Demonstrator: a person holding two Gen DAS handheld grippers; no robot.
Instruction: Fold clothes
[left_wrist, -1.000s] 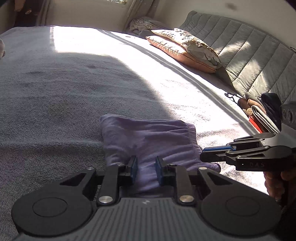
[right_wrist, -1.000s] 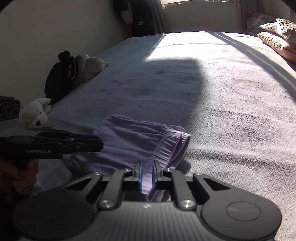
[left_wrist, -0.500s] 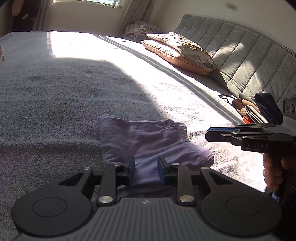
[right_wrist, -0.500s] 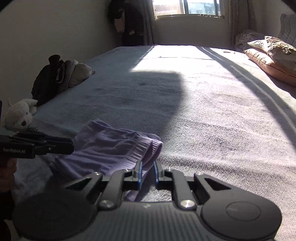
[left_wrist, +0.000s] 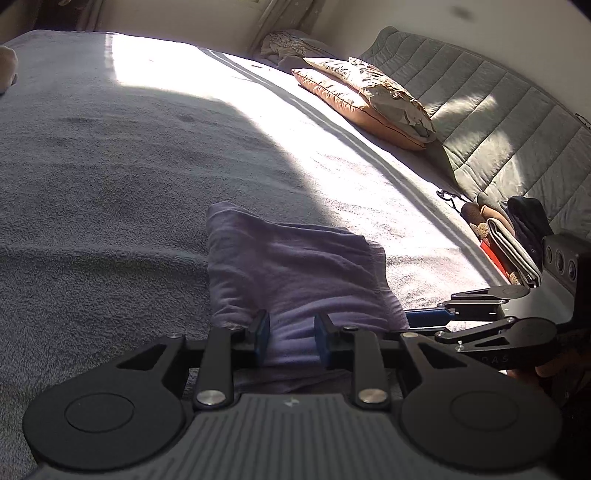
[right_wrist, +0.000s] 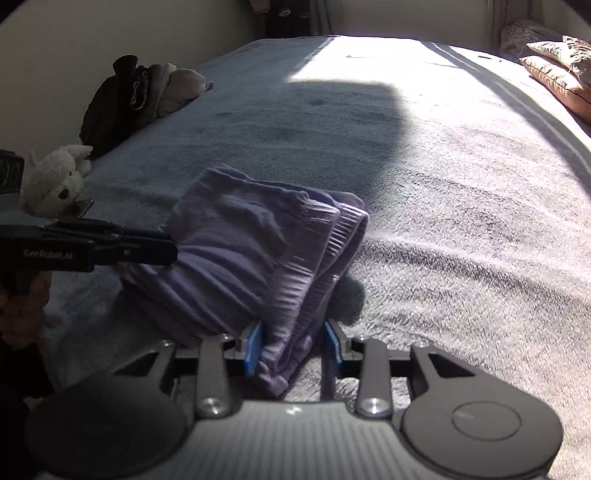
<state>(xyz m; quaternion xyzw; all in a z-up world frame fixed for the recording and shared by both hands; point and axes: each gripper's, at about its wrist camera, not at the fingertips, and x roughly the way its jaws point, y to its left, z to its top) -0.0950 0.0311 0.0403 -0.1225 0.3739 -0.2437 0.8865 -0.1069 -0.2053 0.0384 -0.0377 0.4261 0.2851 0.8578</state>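
Observation:
A folded purple garment (left_wrist: 295, 266) lies on the grey bed blanket (left_wrist: 92, 166). In the left wrist view my left gripper (left_wrist: 291, 334) stands open at the garment's near edge, with the cloth lying loose between its blue pads. In the right wrist view the garment (right_wrist: 240, 251) shows its stacked ribbed waistband. My right gripper (right_wrist: 293, 345) is opening around that waistband end: one pad brushes the cloth, and a gap shows at the other. Each gripper appears in the other's view, the right gripper (left_wrist: 424, 317) at the garment's right end and the left gripper (right_wrist: 162, 251) at its left side.
Two pillows (left_wrist: 369, 99) lean by a grey quilted headboard (left_wrist: 498, 122). Folded items (left_wrist: 509, 240) are stacked at the bed's right edge. A white plush toy (right_wrist: 55, 181) and a dark clothes heap (right_wrist: 125, 96) sit along the left wall. Sunlight covers the far half of the bed.
My right gripper's jaws, pinched on the waistband a second ago, have spread apart. My left gripper's jaws have widened slightly. The garment has settled flatter on the bed.

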